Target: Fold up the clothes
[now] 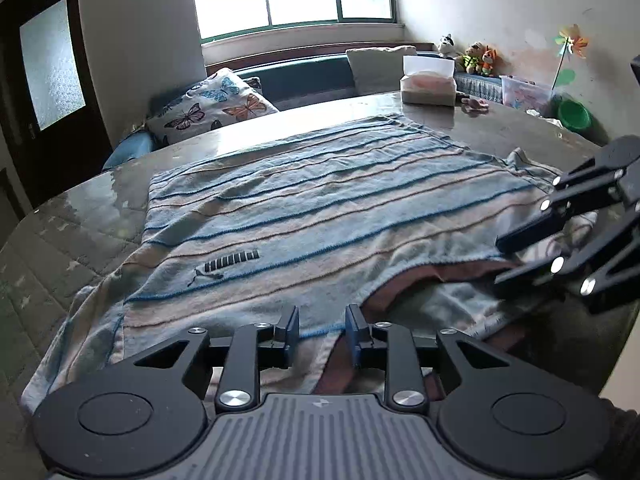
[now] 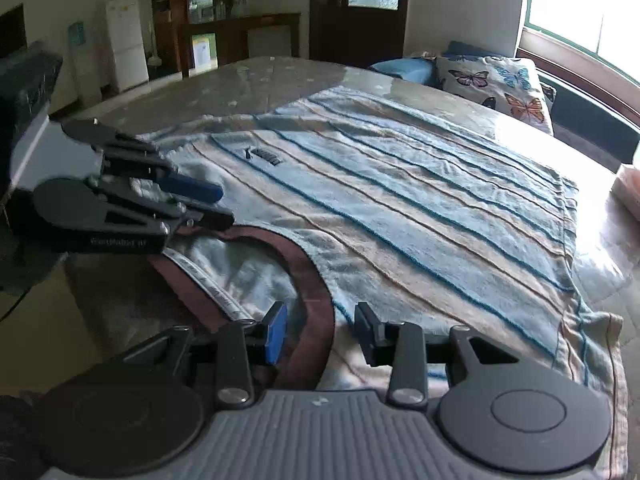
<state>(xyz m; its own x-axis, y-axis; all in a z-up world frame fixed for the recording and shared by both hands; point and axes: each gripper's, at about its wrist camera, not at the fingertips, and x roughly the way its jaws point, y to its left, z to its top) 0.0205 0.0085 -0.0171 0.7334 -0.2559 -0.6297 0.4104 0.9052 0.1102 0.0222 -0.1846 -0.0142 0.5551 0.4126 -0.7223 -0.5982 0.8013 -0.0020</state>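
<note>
A light blue and beige striped shirt (image 1: 320,200) (image 2: 420,200) lies spread flat on the table, its brown collar (image 2: 316,300) at the near edge. In the left wrist view my left gripper (image 1: 324,322) stands open just above the shirt's near hem beside the collar, with nothing pinched. The right wrist view shows that same gripper (image 2: 214,204) from the side, fingertips low at the collar's far end. My right gripper (image 2: 322,320) is open, its jaws straddling the brown collar band without pressing it. From the left wrist it appears at the right (image 1: 502,260), tips by the neckline.
The table (image 1: 80,208) extends left and beyond the shirt. A tissue box (image 1: 428,80) and a small pink item (image 1: 476,105) sit at its far side. A butterfly pillow (image 1: 216,100) lies on a bench behind. A green bowl (image 1: 574,114) stands at the far right.
</note>
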